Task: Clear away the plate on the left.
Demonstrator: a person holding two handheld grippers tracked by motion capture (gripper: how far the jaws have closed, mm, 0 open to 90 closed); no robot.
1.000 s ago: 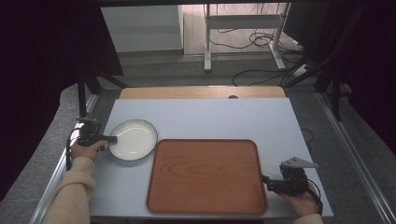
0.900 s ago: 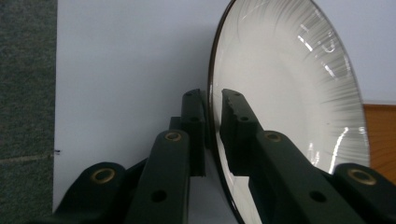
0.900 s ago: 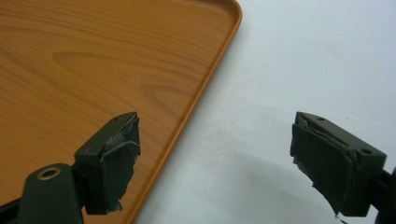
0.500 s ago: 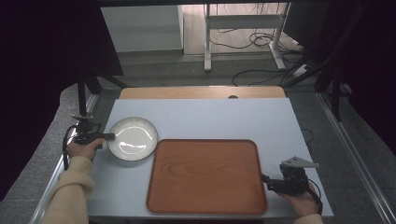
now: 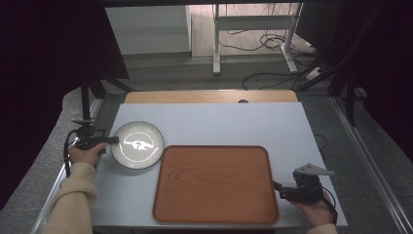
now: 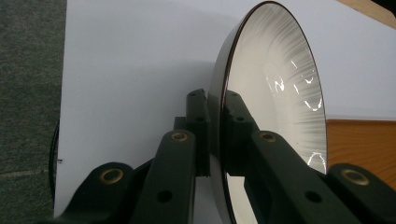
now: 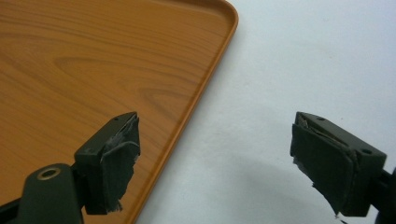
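The left tool (image 5: pixel 111 140) has its jaws clamped on the left rim of the white plate (image 5: pixel 139 145), one jaw on each face of the rim, as the left gripper view shows plainly with the plate (image 6: pixel 275 93) standing edge-on between them. A second ago the plate lay flat on the bench (image 5: pixel 214 122) with a matt white face; half a second ago it had begun to catch light; now its far side is tipped up, and bright reflections run across its ribbed inside. It has also shifted a little toward the wooden tray (image 5: pixel 214 183), its right edge just beside the tray's upper left corner. I cannot tell whether its lower edge touches the bench. The left hand (image 5: pixel 87 153) has moved with it.

The right tool (image 5: pixel 277 187) has not moved over the three moments: it sits at the tray's right edge, jaws spread wide with nothing between them, one pad (image 7: pixel 114 158) over the tray (image 7: pixel 84 60), the other over the bare bench (image 7: pixel 289 70).
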